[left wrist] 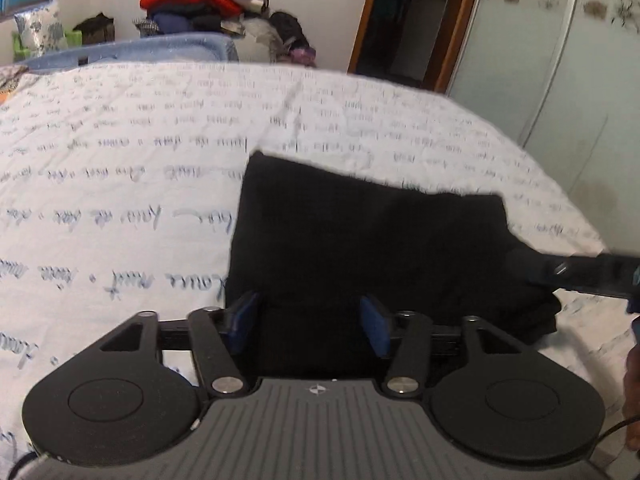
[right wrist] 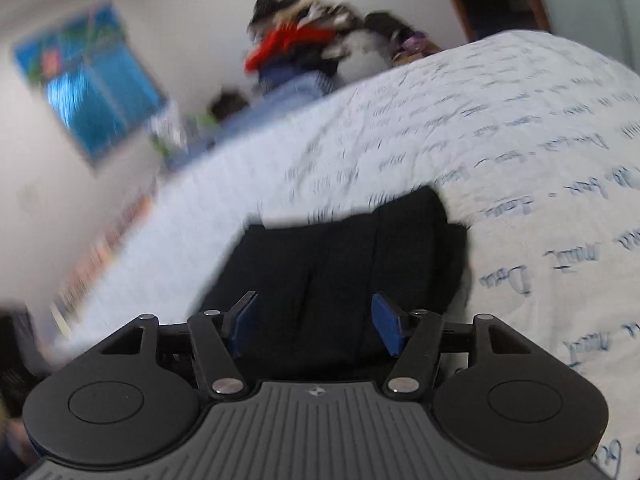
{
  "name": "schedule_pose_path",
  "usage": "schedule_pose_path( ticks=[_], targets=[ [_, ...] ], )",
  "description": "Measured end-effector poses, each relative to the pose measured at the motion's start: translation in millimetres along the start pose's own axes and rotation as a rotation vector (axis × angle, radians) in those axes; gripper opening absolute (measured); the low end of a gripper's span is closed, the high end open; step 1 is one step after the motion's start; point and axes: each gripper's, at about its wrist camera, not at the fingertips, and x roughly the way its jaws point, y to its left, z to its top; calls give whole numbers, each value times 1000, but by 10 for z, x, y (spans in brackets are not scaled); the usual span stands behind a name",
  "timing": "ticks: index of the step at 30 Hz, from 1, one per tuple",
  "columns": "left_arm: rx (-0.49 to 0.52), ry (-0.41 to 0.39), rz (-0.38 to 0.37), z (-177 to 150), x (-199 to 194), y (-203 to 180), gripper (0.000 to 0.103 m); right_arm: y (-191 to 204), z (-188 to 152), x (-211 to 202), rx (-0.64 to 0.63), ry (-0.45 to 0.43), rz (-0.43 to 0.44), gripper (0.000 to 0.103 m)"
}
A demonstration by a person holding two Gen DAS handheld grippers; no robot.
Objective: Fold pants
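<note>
Both tongs are open and hold nothing. On the left, the left gripper [left wrist: 310,324] has its two blue pads spread wide, and the near edge of the black pants [left wrist: 360,248] sits in the gap between them. The pads [left wrist: 244,320] do not pinch the cloth. The pants lie on the bed [left wrist: 120,168], on a white sheet, a bit right of the middle in the left view.

The pants look mostly folded. They make a short, thick, dark block, not two long legs. I think the big folds are done. The right side of the block looks lumpy, and a loose bit sticks out near the bottom right corner. So I guess what is left is one more fold, or just some tidying and patting flat. I cannot see how many layers there are, because the cloth is so dark.

On the right, the right gripper [right wrist: 316,324] is also spread open over the near edge of the pants [right wrist: 340,264], with no cloth between its pads. That view is blurry. In the left view its dark finger [left wrist: 580,272] reaches in from the right and seems to touch the lumpy side.

The sheet has rows of blue curly handwriting printed on it. I cannot read the words. A small round mark sits on each gripper body, too tiny to read. Far back, a pile of clothes [left wrist: 200,0] with a red one on top waits by the wall.
</note>
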Motion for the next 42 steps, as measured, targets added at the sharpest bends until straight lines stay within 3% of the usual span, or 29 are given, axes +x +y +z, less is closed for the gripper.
schedule_pose_path(
  ticks=[4, 11, 15, 18, 20, 22, 23, 28, 31, 36, 42],
  targets=[
    [24, -13, 19, -94, 111, 49, 63, -81, -110, 153, 0, 24, 17, 61],
    [36, -48, 51, -155, 108, 41, 69, 195, -205, 193, -153, 11, -71, 61],
    [15, -43, 55, -157, 49, 78, 70, 219, -237, 89, -130, -5, -78, 61],
    [-17, -45, 64, -177, -33, 122, 70, 320, -302, -127, -97, -75, -125, 62],
    [-49, -41, 65, -205, -107, 155, 70, 440, -395, -308, -104, -144, -188, 67],
    [-72, -49, 66, -266, -227, 153, 69, 544, -536, -482, -105, -224, -247, 87],
    [-72, -54, 71, -303, -300, 137, 68, 594, -613, -557, -106, -250, -256, 89],
    [-34, -53, 88, -488, -692, -42, 72, 771, -996, -877, -104, -334, -245, 89],
    [-21, -42, 91, -582, -858, -133, 85, 808, -1085, -934, -128, -307, -269, 90],
    [12, -49, 95, -716, -1087, -217, 85, 829, -1202, -1080, -71, -293, -235, 90],
    [16, -76, 90, -860, -1430, -251, 91, 1050, -1372, -1319, -99, -305, -226, 90]
  ],
)
